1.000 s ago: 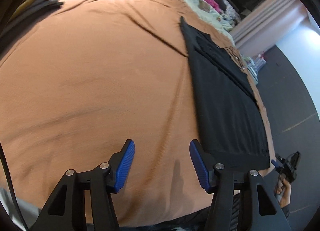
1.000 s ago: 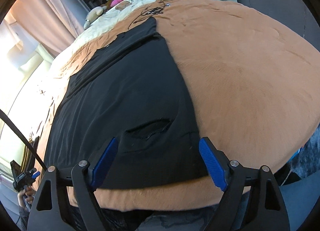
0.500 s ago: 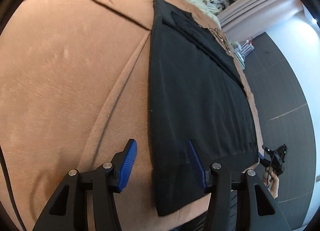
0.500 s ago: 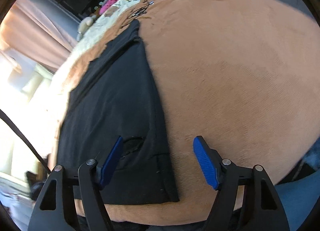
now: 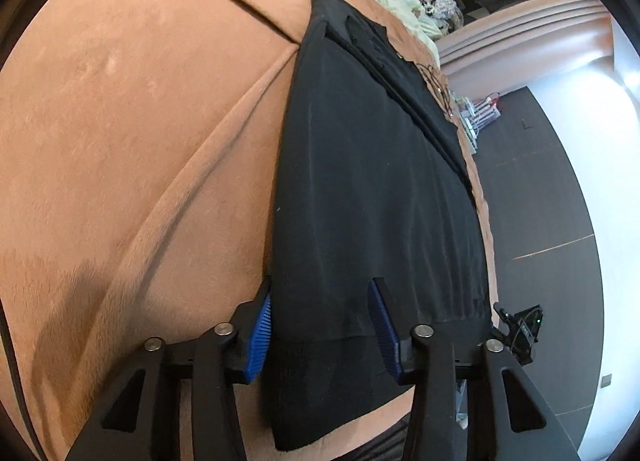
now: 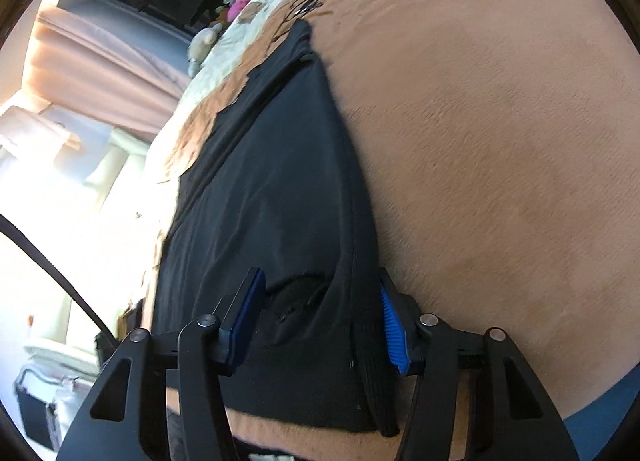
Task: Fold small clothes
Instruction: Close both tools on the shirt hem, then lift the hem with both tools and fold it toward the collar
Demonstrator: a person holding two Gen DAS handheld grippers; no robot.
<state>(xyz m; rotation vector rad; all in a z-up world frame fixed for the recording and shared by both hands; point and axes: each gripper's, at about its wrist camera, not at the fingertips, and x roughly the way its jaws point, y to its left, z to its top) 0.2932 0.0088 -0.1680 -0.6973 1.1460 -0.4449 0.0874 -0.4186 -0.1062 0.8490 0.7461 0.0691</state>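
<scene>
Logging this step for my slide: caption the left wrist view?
Open left gripper straddling the near corner of the black garment on the brown blanket.

The left hand-held gripper (image 5: 322, 331) points forward and low, its blue-padded fingers (image 5: 258, 335) spread apart. The right hand-held gripper (image 6: 320, 321) is likewise low, with fingers (image 6: 394, 331) parted.

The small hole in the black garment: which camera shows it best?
The right wrist view: the hole sits between the open right gripper. The left wrist view shows the black garment without the hole visible.
</scene>
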